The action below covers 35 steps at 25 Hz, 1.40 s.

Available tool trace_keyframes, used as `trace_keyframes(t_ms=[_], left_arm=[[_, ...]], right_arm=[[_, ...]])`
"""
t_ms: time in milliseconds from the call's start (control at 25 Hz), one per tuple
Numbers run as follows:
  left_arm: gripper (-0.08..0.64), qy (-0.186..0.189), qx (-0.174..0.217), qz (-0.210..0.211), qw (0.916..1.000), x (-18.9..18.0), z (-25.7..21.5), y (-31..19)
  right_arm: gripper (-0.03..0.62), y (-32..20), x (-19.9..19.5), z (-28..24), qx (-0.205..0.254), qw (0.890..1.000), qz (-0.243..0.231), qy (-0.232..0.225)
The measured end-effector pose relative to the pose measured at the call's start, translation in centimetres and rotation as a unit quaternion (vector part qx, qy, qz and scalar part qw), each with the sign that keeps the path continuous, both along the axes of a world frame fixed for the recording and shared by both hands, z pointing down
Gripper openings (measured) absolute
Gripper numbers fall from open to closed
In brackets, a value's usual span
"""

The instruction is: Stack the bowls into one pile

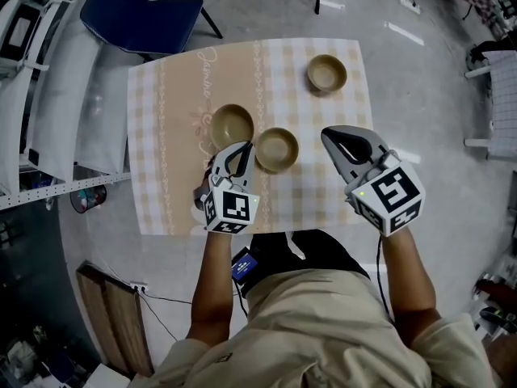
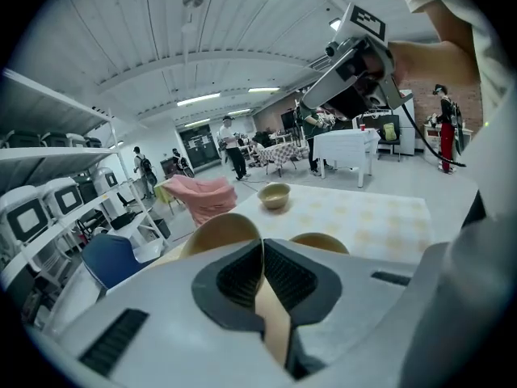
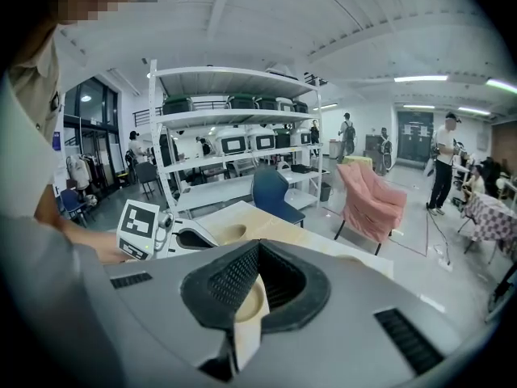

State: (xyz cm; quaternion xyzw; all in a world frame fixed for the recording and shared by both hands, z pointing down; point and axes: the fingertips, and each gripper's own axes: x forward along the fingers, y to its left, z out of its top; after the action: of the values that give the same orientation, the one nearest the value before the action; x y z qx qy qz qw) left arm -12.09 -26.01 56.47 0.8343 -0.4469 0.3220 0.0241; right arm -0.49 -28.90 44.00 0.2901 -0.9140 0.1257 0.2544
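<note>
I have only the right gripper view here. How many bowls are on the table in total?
Observer: Three, by the head view: a left bowl, a middle bowl and a far bowl.
Operator: Is any bowl already inside another one?
Observer: No. Each one stands by itself on the tablecloth.
Operator: Does the left gripper hold something?
Observer: No. The left gripper has its tongs shut together, with nothing between them.
</note>
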Motion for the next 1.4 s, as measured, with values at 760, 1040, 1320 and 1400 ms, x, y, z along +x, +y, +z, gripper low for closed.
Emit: trace_keyframes(t_ms=[760,1040,1320,1400], left_arm=[[0.014,0.003,-0.040,0.059,0.9974,8.2,3.5,2.7],[0.014,-0.002,-0.055,0.071,0.9959,10.2,5.3,3.2],[0.014,0.002,-0.072,0.070,0.9949,11.1,6.9,3.5],[0.014,0.004,-0.075,0.069,0.9948,11.3,7.1,3.5]], right_arm=[[0.003,2.8,7.0,1.5,-0.012,0.999,0.041,-0.001],[0.003,3.4,8.9,2.3,-0.017,0.999,0.050,-0.001],[0.003,3.6,10.2,2.9,-0.022,0.998,0.058,0.000],[0.003,3.6,10.4,3.2,-0.025,0.998,0.059,0.001]])
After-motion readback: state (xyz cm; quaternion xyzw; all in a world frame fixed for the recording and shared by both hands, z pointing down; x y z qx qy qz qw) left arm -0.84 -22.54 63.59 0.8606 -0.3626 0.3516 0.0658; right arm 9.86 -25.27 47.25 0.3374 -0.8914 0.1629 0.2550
